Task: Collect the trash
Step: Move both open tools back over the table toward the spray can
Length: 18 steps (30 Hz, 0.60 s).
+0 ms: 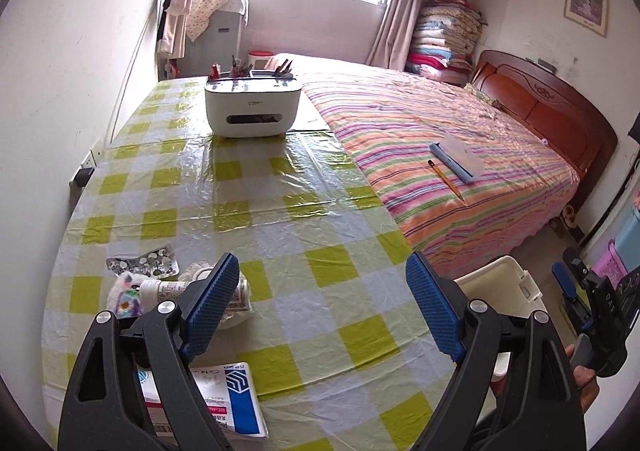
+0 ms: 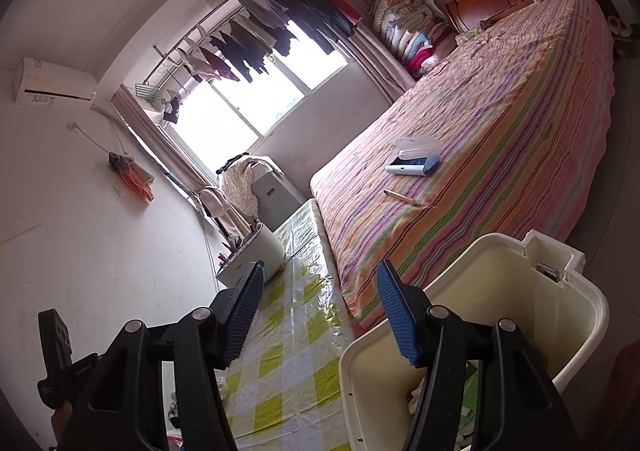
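Note:
Trash lies at the table's near left in the left wrist view: a silver blister pack, a colourful wrapper, a white bottle on crumpled tissue, and a blue and white packet. My left gripper hangs open over the checked cloth just right of this pile, with nothing between its pads. A cream bin stands off the table's right edge. My right gripper is open beside the bin, its right finger in front of the rim. It also shows as the right gripper. Scraps lie in the bin's bottom.
A white desk organiser with pens stands at the far end of the table. The striped bed runs along the table's right side, with a blue pencil case and a pencil on it. A wall borders the left.

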Motion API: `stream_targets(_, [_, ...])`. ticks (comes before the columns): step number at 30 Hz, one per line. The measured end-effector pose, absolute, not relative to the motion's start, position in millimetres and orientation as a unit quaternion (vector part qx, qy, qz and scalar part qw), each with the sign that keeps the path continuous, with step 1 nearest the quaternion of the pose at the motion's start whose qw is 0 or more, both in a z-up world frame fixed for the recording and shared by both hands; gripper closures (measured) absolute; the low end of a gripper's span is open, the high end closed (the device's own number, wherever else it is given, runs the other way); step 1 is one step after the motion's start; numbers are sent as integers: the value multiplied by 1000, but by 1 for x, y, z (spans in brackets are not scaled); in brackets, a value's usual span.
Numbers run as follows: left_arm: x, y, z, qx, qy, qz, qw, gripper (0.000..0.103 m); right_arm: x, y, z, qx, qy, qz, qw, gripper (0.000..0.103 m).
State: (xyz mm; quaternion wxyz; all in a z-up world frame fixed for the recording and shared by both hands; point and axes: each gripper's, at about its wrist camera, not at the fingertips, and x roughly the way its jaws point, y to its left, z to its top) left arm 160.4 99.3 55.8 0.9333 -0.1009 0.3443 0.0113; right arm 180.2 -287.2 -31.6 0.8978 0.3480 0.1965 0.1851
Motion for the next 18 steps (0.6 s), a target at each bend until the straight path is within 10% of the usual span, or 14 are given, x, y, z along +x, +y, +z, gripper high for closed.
stream_targets(18, [128, 206, 35, -144, 375, 90, 912, 19, 186, -168, -17, 247, 253, 334, 874, 38])
